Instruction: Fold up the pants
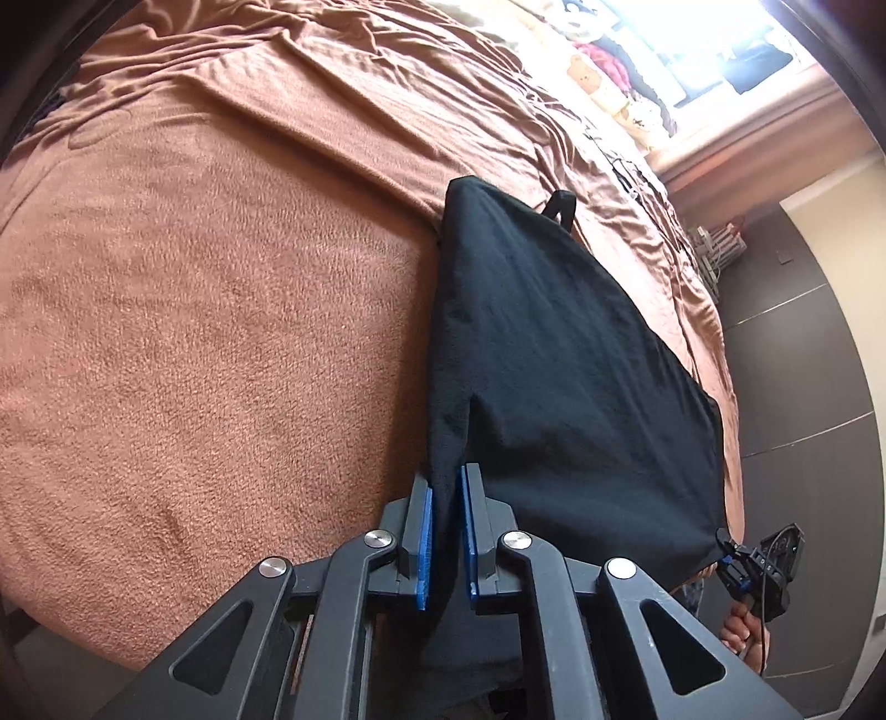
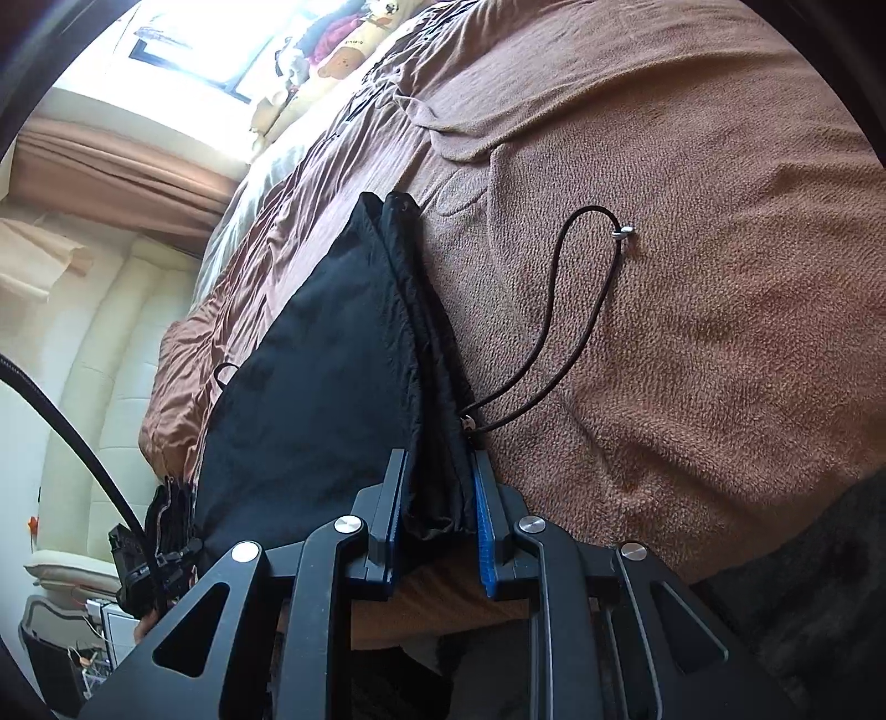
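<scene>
Black pants (image 1: 554,360) lie folded on a brown fleece blanket (image 1: 194,332) near the bed's edge. My left gripper (image 1: 446,476) has its blue pads slightly apart, with a raised fold of the pants' corner between them; the pads do not clearly press it. My right gripper (image 2: 437,459) is shut on a thick bunch of the pants (image 2: 321,360) at the waistband edge. A black drawstring (image 2: 581,332) with a metal tip (image 2: 626,231) trails from there over the blanket. Each gripper shows in the other's view at a near corner: right gripper (image 1: 736,559), left gripper (image 2: 171,526).
The blanket (image 2: 692,277) spreads wide beyond the pants. Pillows and soft toys (image 1: 598,77) sit under a bright window (image 2: 210,50) at the bed's head. Dark floor (image 1: 803,360) runs beside the bed. A cream padded wall (image 2: 111,343) and a black cable (image 2: 55,410) are at the left.
</scene>
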Tool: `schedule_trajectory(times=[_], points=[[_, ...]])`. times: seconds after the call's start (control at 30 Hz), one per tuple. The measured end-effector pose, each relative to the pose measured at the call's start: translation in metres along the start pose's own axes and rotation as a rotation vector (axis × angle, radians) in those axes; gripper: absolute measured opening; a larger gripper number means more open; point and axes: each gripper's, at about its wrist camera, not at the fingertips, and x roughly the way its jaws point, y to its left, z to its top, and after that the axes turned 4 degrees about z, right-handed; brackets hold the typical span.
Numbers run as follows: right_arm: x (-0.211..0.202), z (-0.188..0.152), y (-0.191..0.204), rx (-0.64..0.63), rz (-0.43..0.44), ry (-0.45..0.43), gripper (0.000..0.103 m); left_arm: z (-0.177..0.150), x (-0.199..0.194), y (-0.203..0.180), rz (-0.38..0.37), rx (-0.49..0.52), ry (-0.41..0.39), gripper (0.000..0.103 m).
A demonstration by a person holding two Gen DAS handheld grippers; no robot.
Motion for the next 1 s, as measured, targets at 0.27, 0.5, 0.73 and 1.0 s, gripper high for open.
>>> schedule_trajectory(times=[0.27,0.5,0.73,1.0], points=[[0.003,-0.008,0.004,-0.019,-0.013,-0.005,0.019,-0.028,-0.006,0.029,-0.070,-0.090,-0.009,0.052],[-0.001,-0.021,0.007,-0.050,-0.029,-0.027,0.019,-0.061,-0.008,0.042,-0.148,-0.150,-0.031,0.052],[-0.005,-0.028,0.014,-0.079,-0.054,-0.041,0.019,-0.079,-0.007,0.038,-0.193,-0.187,-0.061,0.051],[-0.035,-0.040,0.025,-0.099,-0.099,-0.088,0.019,-0.087,-0.009,0.045,-0.217,-0.238,-0.111,0.014]])
